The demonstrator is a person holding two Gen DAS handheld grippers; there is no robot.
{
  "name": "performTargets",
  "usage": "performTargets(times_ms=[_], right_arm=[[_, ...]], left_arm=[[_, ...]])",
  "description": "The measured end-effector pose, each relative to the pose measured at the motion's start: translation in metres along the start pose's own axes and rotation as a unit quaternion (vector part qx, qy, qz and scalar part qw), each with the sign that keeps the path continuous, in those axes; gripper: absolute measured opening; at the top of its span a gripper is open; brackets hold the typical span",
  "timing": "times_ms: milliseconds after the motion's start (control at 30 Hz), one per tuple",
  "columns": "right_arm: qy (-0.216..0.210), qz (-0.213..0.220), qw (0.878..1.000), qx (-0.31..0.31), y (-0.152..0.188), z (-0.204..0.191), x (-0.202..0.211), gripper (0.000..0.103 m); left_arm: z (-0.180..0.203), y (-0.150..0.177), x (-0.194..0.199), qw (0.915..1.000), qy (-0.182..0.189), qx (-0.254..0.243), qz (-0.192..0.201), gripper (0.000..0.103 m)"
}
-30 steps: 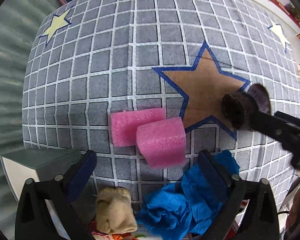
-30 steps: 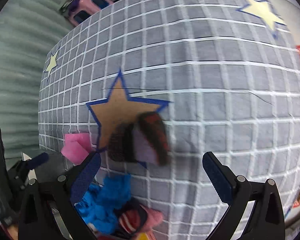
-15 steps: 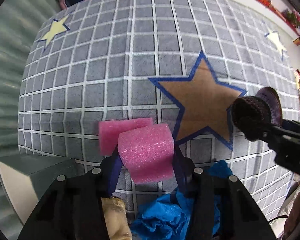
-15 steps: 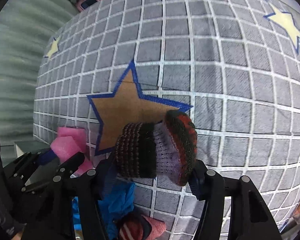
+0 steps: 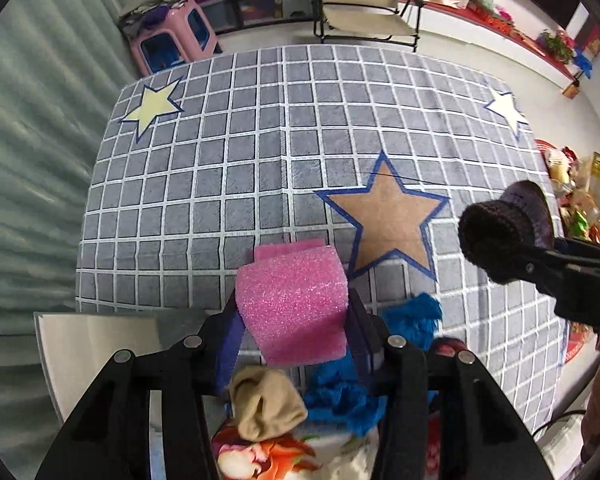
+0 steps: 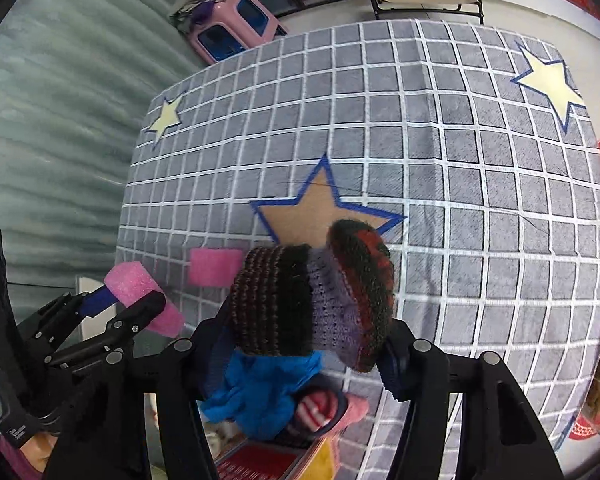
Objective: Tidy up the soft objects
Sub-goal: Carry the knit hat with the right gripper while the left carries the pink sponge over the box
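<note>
Left gripper (image 5: 292, 316): clamped on a pink foam block (image 5: 294, 304), lifted clear of the grey checked cloth (image 5: 220, 168).
Second pink foam block (image 6: 215, 266): lying flat on the cloth, at about 12 o'clock beyond the held one.
Right gripper (image 6: 308, 320): closed around a rolled striped knit sock (image 6: 312, 296), held above the brown star patch (image 6: 320, 216).
Leftovers: crumpled blue cloth (image 5: 340, 392) and beige sock bundle (image 5: 266, 406), at 6 o'clock beneath the grippers.
Risk: the foam compresses easily (only its lower half looks pinched), so a quick swing could let it slip; the sock roll may unfurl if the grip loosens.
</note>
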State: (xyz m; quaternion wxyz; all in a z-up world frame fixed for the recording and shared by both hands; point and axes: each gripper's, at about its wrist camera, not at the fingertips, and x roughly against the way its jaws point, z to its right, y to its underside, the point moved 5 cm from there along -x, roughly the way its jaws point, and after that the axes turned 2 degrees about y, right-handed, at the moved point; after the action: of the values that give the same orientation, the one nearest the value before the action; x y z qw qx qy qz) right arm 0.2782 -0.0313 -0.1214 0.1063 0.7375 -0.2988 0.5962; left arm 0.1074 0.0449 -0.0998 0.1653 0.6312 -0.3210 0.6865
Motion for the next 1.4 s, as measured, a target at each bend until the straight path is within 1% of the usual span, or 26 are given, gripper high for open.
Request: performTargets(times_ms=[267, 400, 667, 833, 967, 1167, 1400], right_arm=[[0.004, 0.019, 1.000, 0.001, 0.030, -0.030, 0.033, 0.062], [0.014, 0.025, 1.000, -0.004, 0.049, -0.041, 0.049, 0.062], [0.035, 0.039, 0.998, -0.022, 0.090, -0.058, 0.073, 0.062], [0.051, 0.047, 0.997, -0.030, 0.117, -0.071, 0.086, 0.062], [0.059, 0.046, 0.996, -0.040, 0.139, -0.078, 0.092, 0.062], [0.070, 0.044, 0.995, -0.050, 0.169, -0.092, 0.095, 0.062], [0.073, 0.029, 0.996, -0.032, 0.193, -0.128, 0.087, 0.062]], left_arm=[[-0.003, 0.036, 0.040, 0.9990, 0.013, -0.035, 0.024, 0.051], [-0.006, 0.054, 0.054, 0.9983, 0.022, -0.047, 0.028, 0.051], [-0.006, 0.092, 0.080, 0.9946, 0.036, -0.089, 0.040, 0.051], [-0.010, 0.115, 0.093, 0.9925, 0.049, -0.104, 0.040, 0.051], [-0.019, 0.134, 0.100, 0.9909, 0.049, -0.118, 0.042, 0.051], [-0.035, 0.158, 0.106, 0.9899, 0.052, -0.125, 0.041, 0.051], [-0.066, 0.181, 0.110, 0.9916, 0.048, -0.111, 0.044, 0.051]])
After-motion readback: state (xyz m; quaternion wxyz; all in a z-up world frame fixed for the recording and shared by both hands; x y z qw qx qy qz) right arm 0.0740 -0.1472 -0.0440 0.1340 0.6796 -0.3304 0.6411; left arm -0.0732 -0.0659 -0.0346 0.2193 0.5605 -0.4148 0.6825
